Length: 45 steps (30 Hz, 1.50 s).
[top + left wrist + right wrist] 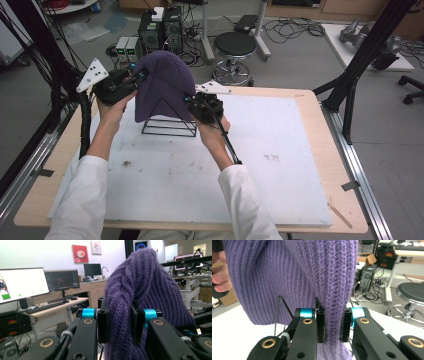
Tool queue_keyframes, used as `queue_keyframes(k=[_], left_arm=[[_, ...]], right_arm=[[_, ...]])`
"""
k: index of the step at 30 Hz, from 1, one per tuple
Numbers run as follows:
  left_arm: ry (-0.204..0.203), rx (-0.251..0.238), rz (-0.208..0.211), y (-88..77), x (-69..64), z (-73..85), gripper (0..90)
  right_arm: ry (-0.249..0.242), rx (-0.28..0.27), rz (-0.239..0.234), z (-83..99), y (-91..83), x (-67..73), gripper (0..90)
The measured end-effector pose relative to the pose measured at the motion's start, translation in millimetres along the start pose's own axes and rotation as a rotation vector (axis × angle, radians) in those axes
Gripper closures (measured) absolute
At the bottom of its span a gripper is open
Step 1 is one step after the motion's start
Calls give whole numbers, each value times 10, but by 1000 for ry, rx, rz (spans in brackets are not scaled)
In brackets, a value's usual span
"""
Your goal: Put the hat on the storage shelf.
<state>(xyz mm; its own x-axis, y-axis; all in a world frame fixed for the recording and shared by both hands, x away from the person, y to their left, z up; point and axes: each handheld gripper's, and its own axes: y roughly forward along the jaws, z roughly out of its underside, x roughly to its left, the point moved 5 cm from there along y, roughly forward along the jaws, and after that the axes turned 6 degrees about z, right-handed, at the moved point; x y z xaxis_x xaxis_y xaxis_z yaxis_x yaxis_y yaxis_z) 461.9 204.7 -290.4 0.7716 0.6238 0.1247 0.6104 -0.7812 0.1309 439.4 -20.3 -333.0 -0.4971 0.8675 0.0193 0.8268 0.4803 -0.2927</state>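
Looking down from the high view, a purple knit beanie (162, 85) hangs over a black wire pyramid stand (169, 122) on the white table mat (280, 165), with the left gripper (131, 80) at its left edge and the right gripper (196, 102) at its right lower edge. Along the left gripper view, both black jaws are clamped on a bunched fold of the beanie (140, 290). Along the right gripper view, the jaws pinch a ribbed fold of the beanie (287, 277), a wire of the stand (277, 312) showing just beside them.

purple beanie (164, 85) hiding wire stand (169, 126) top
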Motion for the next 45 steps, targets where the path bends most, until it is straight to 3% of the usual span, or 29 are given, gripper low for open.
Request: queue_keyframes(k=[28, 36, 42, 44, 45], left_arm=[[-72, 122, -16, -115, 35, 658, 738], [-71, 131, -6, -119, 29, 670, 738], [-77, 123, -2, -114, 26, 671, 738], [-88, 123, -10, -116, 34, 672, 723], [-98, 120, -11, -116, 36, 672, 710]], right_arm=[[63, 199, 19, 594, 294, 23, 797], [68, 228, 25, 638, 314, 37, 793], [62, 221, 25, 636, 310, 30, 782], [67, 219, 16, 634, 310, 22, 720], [65, 221, 9, 634, 310, 21, 636]])
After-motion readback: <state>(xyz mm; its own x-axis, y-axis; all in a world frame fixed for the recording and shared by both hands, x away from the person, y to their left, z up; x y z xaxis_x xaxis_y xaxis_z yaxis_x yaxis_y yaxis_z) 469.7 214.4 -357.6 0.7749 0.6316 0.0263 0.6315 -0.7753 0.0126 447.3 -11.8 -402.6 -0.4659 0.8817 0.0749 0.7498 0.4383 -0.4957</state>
